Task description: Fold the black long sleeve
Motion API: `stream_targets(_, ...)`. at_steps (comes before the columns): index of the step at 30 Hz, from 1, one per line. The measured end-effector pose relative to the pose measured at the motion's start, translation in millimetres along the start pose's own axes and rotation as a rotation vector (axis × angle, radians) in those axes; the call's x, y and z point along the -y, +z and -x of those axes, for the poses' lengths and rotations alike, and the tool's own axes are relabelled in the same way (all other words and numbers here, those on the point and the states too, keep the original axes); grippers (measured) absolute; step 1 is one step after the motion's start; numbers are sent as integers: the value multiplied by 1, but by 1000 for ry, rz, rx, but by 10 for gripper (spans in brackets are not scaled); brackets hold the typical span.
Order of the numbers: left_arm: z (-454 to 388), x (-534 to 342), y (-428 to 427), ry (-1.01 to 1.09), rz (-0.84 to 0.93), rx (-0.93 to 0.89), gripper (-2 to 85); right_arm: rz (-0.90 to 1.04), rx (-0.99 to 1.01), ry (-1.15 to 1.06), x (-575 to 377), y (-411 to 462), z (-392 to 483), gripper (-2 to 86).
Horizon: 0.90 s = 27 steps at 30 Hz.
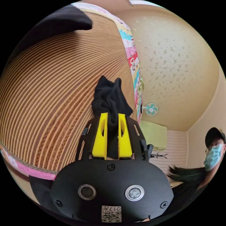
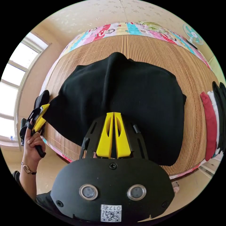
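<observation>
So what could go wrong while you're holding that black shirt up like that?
The left gripper pinches only a small bunch of the black long sleeve, so that corner might slip out. The right gripper grips its near edge, where the cloth looks bunched, so the fold could land crooked on the striped mat.

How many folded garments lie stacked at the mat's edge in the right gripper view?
4 visible: a red one nearest the black long sleeve, a white one beside it, then two black ones at the picture's rim. More may be hidden beyond.
</observation>
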<state>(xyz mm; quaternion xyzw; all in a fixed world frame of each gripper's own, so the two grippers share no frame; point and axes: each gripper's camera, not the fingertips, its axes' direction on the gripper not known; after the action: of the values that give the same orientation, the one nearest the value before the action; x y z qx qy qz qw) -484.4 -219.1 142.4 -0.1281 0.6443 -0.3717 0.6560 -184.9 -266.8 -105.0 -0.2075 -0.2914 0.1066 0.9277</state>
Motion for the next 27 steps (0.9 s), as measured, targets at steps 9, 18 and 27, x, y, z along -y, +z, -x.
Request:
stream_targets(9, -180, -112, 205, 690, 699, -87, 76, -223, 43, 517, -85, -131, -188, 19)
stream_targets(18, -65, -93, 146, 236, 378, 226, 145, -203, 435, 443, -54, -118, -272, 141)
stream_targets(27, 10, -114, 216, -33, 768, 56, 88, 200, 575, 380, -25, -46, -281, 151)
